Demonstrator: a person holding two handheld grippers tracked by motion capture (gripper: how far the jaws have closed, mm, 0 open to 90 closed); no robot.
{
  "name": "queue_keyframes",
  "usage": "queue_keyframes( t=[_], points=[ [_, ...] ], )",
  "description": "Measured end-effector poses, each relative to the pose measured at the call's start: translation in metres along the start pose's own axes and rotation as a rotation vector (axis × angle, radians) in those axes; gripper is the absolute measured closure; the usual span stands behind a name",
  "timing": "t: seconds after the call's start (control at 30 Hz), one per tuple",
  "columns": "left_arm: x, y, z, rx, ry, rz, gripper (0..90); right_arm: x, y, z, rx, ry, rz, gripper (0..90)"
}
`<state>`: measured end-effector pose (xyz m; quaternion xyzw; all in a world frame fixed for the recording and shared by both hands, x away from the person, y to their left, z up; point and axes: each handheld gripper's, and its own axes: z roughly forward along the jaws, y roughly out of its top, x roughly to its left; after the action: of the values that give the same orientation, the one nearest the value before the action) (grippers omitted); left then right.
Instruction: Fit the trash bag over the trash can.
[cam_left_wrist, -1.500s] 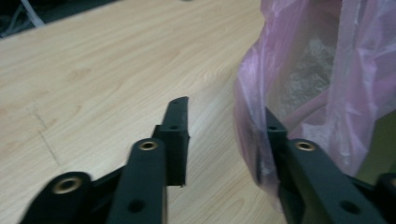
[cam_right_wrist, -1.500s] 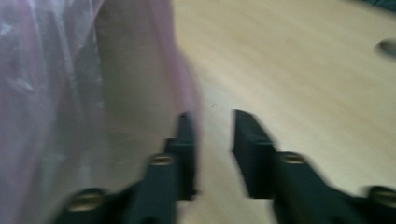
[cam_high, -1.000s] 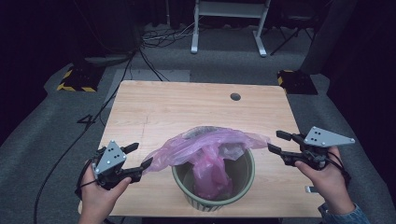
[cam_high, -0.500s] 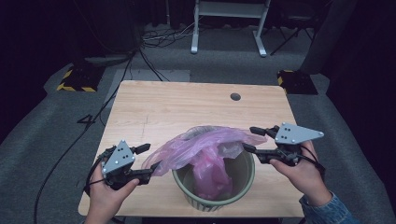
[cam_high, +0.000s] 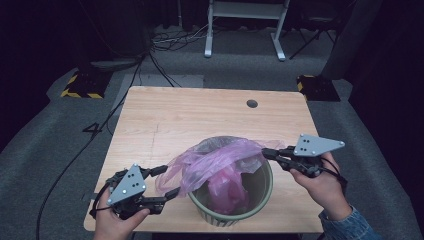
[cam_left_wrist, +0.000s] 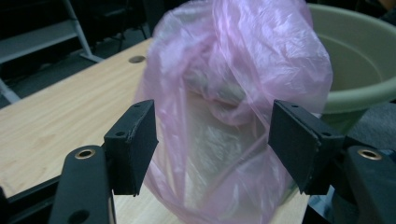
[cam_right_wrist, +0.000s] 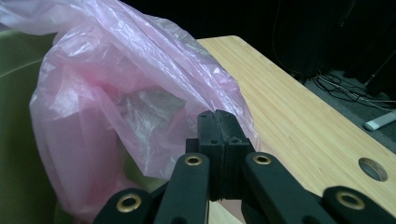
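Lining the green bin (cam_high: 232, 207) with the pink plastic bag (cam_high: 220, 162) looks about halfway along, judging by how things lie. The bin stands at the 6 o'clock edge of the surface (cam_high: 200, 115); the bag's lower part hangs inside it, the upper film bunched above the opening and spilling over the rim toward 9 o'clock.

Right hand-held gripper (cam_high: 270, 153), at 3 o'clock of the bin: jaws pressed together, having just been closing. In the right gripper view the tips (cam_right_wrist: 218, 135) sit at the bag's edge (cam_right_wrist: 140, 93); whether film is actually caught between the pads cannot be told, since they meet flush and hide the seam.

Left hand-held gripper (cam_high: 167, 182), at 9 o'clock of the bin: jaws apart, a loose lobe of bag (cam_left_wrist: 233, 93) standing between the pads (cam_left_wrist: 135, 140), touching neither firmly. Not yet gripped.

Done, apparently: bag dropped into the bin. Left: close the left jaws on the film, spread the mouth, fold it over the rim all round. The rim is bare along its near arc.
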<state>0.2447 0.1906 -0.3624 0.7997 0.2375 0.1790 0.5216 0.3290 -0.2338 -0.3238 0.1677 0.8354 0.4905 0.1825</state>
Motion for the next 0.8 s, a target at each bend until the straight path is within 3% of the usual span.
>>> queue_keyframes(
  t=[0.1,0.17,0.33,0.4,0.8],
  points=[
    [-0.004,-0.003,0.006,0.011,-0.026,0.018,33.1,0.004,-0.005,-0.009,-0.003,0.002,0.001,90.0],
    [-0.006,-0.006,0.009,0.026,-0.054,0.024,40.7,0.007,-0.009,-0.015,-0.007,0.008,0.002,90.0],
    [-0.012,-0.009,0.016,0.086,-0.126,0.065,80.1,0.019,-0.020,-0.026,-0.020,0.033,0.007,90.0],
    [-0.015,-0.010,0.018,0.085,-0.161,0.067,89.1,0.025,-0.025,-0.032,-0.030,0.054,0.006,90.0],
    [-0.024,-0.017,0.030,0.108,-0.245,0.068,90.0,0.054,-0.059,-0.050,0.006,0.136,0.017,90.0]
  ],
)
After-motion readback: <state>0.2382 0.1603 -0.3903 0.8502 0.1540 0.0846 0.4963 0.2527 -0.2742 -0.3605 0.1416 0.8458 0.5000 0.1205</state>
